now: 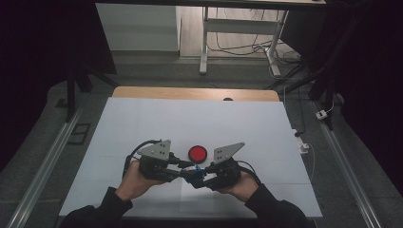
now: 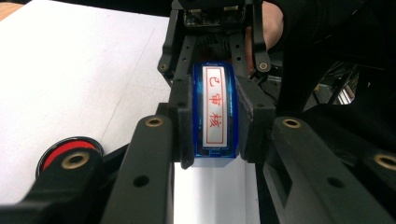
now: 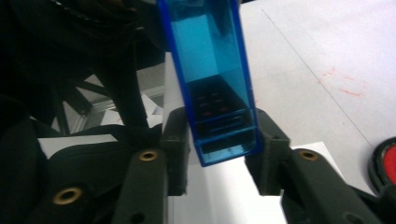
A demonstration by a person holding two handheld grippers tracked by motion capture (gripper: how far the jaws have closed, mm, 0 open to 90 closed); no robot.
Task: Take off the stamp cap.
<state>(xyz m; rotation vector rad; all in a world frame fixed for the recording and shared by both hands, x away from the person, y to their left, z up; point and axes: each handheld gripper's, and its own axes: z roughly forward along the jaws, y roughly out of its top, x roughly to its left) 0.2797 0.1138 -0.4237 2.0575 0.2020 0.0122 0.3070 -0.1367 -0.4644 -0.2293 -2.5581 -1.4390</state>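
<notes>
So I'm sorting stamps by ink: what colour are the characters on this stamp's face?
Red, on a white face in the blue stamp; clearest in the left gripper view.

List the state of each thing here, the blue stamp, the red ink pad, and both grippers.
Blue stamp: held off the table between both grippers.
Red ink pad: uncovered, flat on the table.
Left gripper: shut on the stamp.
Right gripper: closing around the stamp's end.

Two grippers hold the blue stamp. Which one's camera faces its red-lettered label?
The left gripper: its view shows the stamp's white label with red characters; the right gripper sees the clear blue shell instead.
</notes>
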